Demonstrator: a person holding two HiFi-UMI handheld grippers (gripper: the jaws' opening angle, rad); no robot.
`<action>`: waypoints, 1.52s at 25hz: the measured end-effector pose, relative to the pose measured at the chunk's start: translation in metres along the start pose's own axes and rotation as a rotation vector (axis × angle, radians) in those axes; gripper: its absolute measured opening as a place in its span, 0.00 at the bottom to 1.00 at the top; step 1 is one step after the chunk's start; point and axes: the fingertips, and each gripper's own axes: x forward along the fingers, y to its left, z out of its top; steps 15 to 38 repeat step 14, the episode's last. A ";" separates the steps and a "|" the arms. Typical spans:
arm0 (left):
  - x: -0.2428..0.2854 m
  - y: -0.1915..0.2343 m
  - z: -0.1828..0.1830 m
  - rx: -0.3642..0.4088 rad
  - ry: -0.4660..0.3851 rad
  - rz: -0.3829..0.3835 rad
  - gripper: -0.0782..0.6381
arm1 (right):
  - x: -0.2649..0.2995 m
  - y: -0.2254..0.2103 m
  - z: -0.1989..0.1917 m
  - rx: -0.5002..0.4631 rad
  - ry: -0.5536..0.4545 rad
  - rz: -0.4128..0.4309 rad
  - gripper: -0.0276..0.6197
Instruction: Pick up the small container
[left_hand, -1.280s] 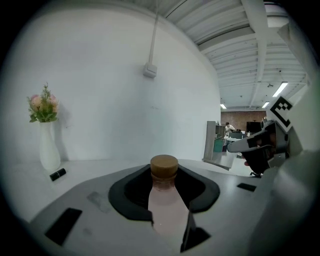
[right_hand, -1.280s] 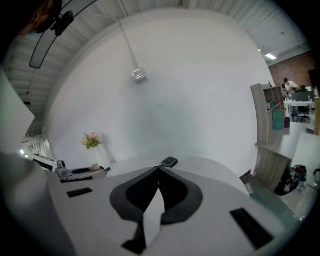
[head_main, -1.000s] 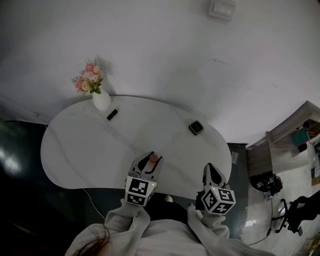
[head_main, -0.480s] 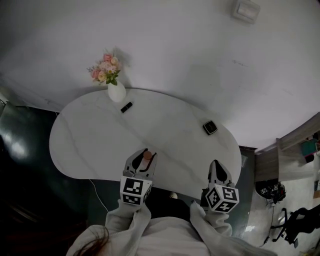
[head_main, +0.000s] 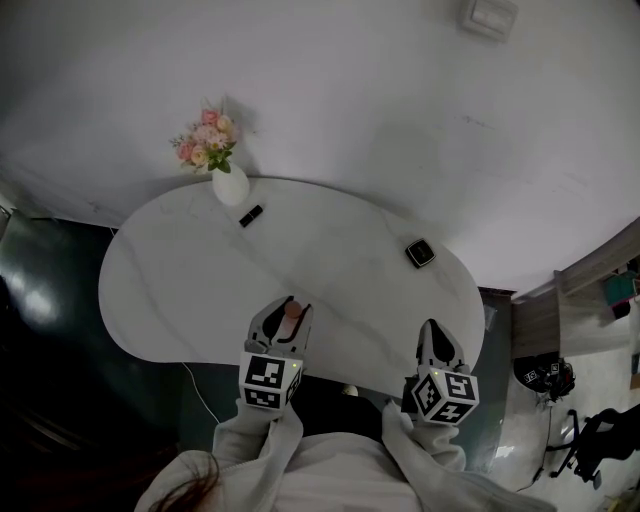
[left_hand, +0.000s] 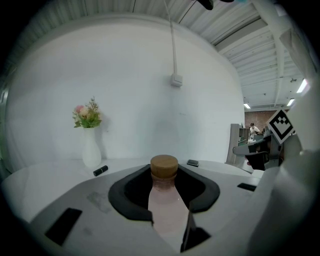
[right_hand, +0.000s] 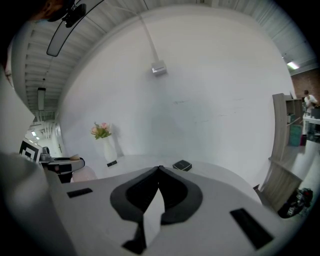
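Note:
The small container (left_hand: 165, 205) is a pale pink bottle with a round wooden cap. It stands upright between the jaws of my left gripper (left_hand: 167, 212), which is shut on its body. In the head view the left gripper (head_main: 283, 320) hangs over the white table's (head_main: 180, 290) near edge with the container (head_main: 292, 312) in it. My right gripper (head_main: 432, 340) is level with it to the right, over the near right edge. Its jaws meet at the tips in the right gripper view (right_hand: 159, 171), with nothing between them.
A white vase of pink flowers (head_main: 228, 183) stands at the table's far left edge, with a small black tube (head_main: 251, 215) lying beside it. A flat black square box (head_main: 420, 253) lies at the far right. A white wall rises behind; shelves and an office chair (head_main: 590, 430) are at the right.
The head view has shifted slightly, mostly over the first half second. Both grippers keep their pose over the near edge, and the pink container stays in the left one.

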 end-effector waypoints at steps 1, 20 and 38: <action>0.001 0.000 0.000 0.000 0.000 -0.003 0.30 | 0.000 0.000 0.000 0.001 0.001 -0.001 0.12; 0.014 -0.008 0.004 0.000 0.004 -0.029 0.30 | 0.005 -0.005 0.001 0.004 0.010 -0.003 0.12; 0.014 -0.008 0.004 0.000 0.004 -0.029 0.30 | 0.005 -0.005 0.001 0.004 0.010 -0.003 0.12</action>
